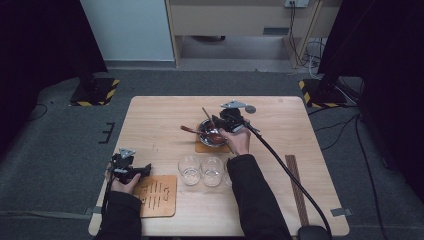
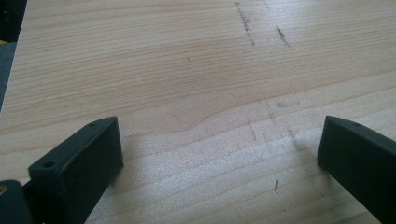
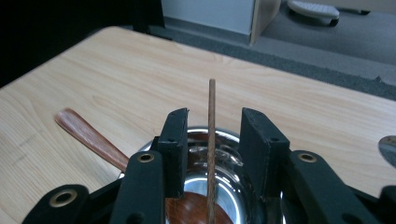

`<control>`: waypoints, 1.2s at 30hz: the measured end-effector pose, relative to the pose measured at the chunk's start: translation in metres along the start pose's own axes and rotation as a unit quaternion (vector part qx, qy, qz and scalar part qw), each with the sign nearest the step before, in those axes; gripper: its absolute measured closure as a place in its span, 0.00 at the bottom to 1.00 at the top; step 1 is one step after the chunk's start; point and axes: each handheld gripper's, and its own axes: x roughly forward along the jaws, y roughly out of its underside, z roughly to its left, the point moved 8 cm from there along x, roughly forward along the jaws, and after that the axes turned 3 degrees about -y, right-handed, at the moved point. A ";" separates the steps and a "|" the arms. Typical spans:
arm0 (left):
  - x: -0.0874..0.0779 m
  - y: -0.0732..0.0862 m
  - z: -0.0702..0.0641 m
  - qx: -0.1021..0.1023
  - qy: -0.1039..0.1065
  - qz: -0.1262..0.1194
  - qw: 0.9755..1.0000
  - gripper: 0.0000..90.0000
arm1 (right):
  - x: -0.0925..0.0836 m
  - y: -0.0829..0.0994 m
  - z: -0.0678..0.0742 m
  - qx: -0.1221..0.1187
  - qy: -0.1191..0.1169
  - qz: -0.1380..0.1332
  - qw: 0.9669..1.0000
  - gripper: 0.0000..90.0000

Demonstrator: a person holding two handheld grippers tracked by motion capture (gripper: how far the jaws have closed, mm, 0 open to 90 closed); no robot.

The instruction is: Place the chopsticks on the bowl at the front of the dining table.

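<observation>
A shiny metal bowl (image 1: 211, 134) stands on a brown coaster (image 1: 202, 148) at the table's middle. A wooden spoon (image 1: 189, 130) lies in it with its handle out to the left. A thin wooden stick (image 1: 206, 115) leans out of the bowl. My right gripper (image 1: 220, 122) hovers over the bowl's right side. In the right gripper view the stick (image 3: 211, 107) rises between the jaws of my right gripper (image 3: 212, 126), with a gap on each side; the bowl (image 3: 229, 186) and spoon handle (image 3: 88, 135) lie below. My left gripper (image 1: 147, 170) rests open at the front left, over bare wood (image 2: 219, 140).
Two clear glasses (image 1: 190, 170) (image 1: 212, 171) stand in a row in front of the bowl, a third half hidden by the right sleeve. A brown slotted mat (image 1: 157, 195) lies by the left gripper. A dark strip (image 1: 296, 185) lies at the right.
</observation>
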 end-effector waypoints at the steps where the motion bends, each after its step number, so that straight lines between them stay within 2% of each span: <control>1: 0.000 0.000 0.000 0.000 0.000 0.000 1.000 0.00 | -0.003 -0.002 0.000 0.002 -0.001 -0.004 1.000 0.69; 7: 0.000 0.000 0.000 0.000 0.000 0.000 1.000 0.00 | -0.020 -0.014 -0.005 -0.001 0.003 -0.021 1.000 0.66; 17: 0.000 0.000 0.000 0.000 0.000 0.000 1.000 0.00 | -0.049 -0.018 -0.020 0.002 0.013 -0.044 0.999 0.63; 25: 0.000 0.000 0.000 0.000 0.000 0.000 1.000 0.00 | -0.075 -0.015 -0.029 0.001 0.018 -0.060 0.998 0.60; 36: 0.000 0.000 0.000 0.000 0.000 0.000 1.000 0.00 | -0.108 -0.001 -0.036 -0.007 0.022 -0.071 0.997 0.56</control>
